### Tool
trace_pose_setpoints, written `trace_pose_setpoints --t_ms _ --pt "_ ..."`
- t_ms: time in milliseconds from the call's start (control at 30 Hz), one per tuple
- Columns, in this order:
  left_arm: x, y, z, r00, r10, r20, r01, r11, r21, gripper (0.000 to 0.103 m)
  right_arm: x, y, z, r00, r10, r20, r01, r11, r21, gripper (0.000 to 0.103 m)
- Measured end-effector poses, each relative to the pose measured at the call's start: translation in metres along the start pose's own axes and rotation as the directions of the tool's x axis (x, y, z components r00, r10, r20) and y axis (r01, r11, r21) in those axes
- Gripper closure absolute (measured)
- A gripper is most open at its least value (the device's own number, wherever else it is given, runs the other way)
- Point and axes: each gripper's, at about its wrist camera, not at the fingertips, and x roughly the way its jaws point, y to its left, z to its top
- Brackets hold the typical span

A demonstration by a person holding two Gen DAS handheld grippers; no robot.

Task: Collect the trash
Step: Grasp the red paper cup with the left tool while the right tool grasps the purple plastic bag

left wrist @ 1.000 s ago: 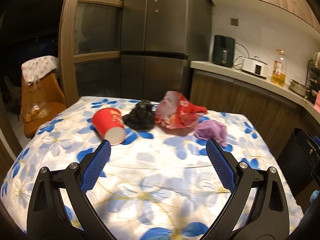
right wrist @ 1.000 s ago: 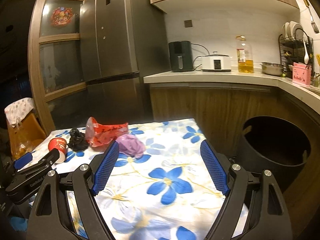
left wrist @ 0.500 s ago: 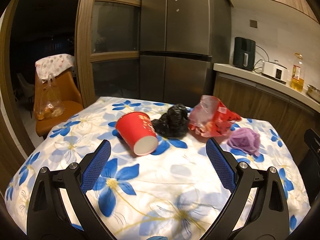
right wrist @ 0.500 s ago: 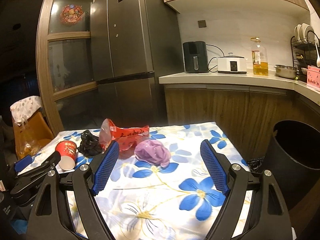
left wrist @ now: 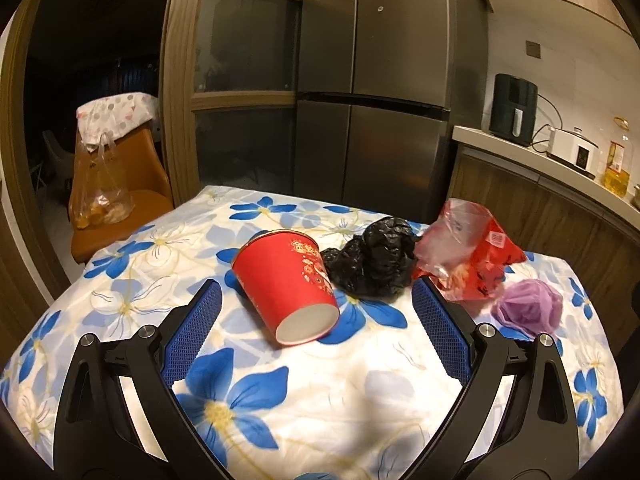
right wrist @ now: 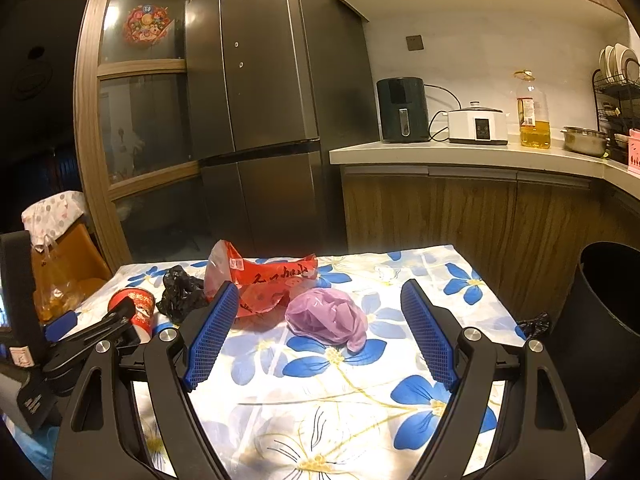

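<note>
We see bare floral worktop [left wrist: 320, 392] in front of both hand-held grippers, open for passing. Farther back a row blocks the way: a tipped red cup [left wrist: 286, 280], touching a crumpled black bag [left wrist: 372, 260], then a red-and-clear bag [left wrist: 468, 256], then a purple bag [right wrist: 326, 316]. A black bin [right wrist: 600, 328] stands beside the worktop's right edge.

A home kitchen, dimly lit; a tall steel refrigerator [right wrist: 260, 120] stands beside a wood-fronted counter [right wrist: 460, 156] carrying an air fryer [right wrist: 402, 110], a white cooker [right wrist: 478, 126] and a bottle of cooking oil [right wrist: 534, 114]; a dish rack [right wrist: 616, 80] holds plates (far right); a flowered cloth covers the desk [right wrist: 360, 380]; an orange chair [left wrist: 120, 184] stands nearby.
</note>
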Motion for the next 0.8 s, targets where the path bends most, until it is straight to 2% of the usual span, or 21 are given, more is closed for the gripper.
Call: trace_pose_setpoints --t_ms 300,433,533,700,800 --pt "0.038 0.001 0.008 0.999 0.016 -0.036 -0.018 0.999 -0.030 0.009 0.011 -0.005 -0.001 1.000 -0.001 -0.008 0.002 1.000 0.011 0.022" --pt "0.054 -0.001 0.008 0.997 0.016 -0.079 -0.018 1.000 -0.024 0.010 0.016 -0.006 -0.001 1.000 -0.001 -0.015 0.001 1.000 0.016 0.022" --pt "0.063 0.002 0.006 0.993 0.004 -0.116 -0.008 0.999 -0.039 0.016 0.019 -0.008 0.000 1.000 -0.003 -0.017 0.004 1.000 0.016 0.022" --pt "0.073 0.012 0.002 0.986 -0.012 -0.167 -0.003 0.996 -0.084 0.033 0.023 -0.009 0.000 1.000 -0.003 -0.018 0.004 1.000 0.024 0.022" --pt "0.077 0.017 0.000 0.982 -0.026 -0.188 0.006 0.994 -0.108 0.038 0.025 -0.007 -0.001 1.000 -0.001 -0.024 0.001 1.000 0.019 0.022"
